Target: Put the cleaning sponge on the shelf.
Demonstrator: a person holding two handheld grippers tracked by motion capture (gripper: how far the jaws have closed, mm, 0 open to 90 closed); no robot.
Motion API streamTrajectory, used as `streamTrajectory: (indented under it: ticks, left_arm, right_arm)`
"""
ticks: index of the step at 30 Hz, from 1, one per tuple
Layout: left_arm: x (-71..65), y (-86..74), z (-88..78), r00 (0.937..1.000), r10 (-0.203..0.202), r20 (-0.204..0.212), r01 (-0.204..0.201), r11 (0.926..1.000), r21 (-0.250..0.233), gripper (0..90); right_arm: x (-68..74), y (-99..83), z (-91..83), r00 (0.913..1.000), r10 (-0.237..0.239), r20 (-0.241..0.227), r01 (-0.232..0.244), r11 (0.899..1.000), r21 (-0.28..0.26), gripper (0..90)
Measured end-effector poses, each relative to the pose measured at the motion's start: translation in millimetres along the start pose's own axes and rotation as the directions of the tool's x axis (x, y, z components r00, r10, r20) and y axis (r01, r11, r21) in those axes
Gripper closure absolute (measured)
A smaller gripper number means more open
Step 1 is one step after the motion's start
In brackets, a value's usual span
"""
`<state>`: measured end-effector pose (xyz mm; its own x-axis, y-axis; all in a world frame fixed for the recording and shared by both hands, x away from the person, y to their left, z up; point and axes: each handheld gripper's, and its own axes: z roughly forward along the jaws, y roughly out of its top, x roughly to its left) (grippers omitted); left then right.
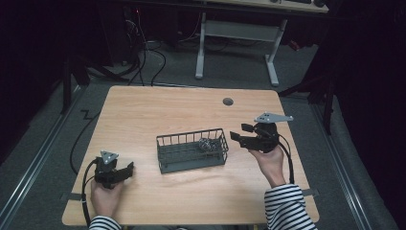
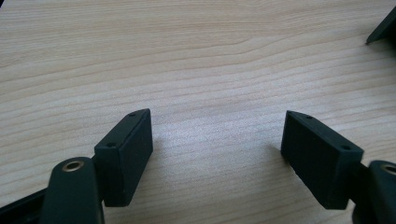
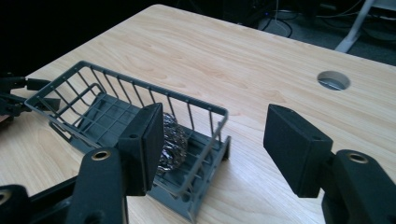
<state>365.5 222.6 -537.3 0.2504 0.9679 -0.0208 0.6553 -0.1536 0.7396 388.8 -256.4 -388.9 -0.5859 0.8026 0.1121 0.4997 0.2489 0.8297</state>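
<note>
A dark grey wire basket stands in the middle of the wooden table. A crumpled ball of silver foil lies in its right end, and the right gripper view shows the foil ball behind the near wire wall of the basket. My right gripper hovers open just right of the basket, nothing between its pads. My left gripper rests low at the front left, open and empty, with bare wood between its pads.
A round cable hole sits near the table's far edge. A black cable trails off the left side. Behind the table stand a white desk frame and loose floor cables. The basket's corner shows at the left gripper view's upper right.
</note>
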Motion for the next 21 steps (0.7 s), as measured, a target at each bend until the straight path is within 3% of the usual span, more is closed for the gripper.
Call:
streamTrajectory:
  ticks: [11, 21]
  left_arm:
    - [-0.2, 0.0, 0.1, 1.0000, 0.001, -0.001, -0.001, 1.0000, 0.000, 25.4]
    - [-0.4, 0.1, 0.2, 1.0000, 0.003, -0.003, -0.003, 1.0000, 0.000, 25.4]
  right_arm:
    - [-14.6, -9.5, -27.0, 0.9986, 0.031, 0.042, -0.030, 0.999, -0.038, 40.0]
    - [-31.1, -33.2, -44.0, 0.9930, 0.084, 0.082, -0.080, 0.995, -0.052, 40.7]
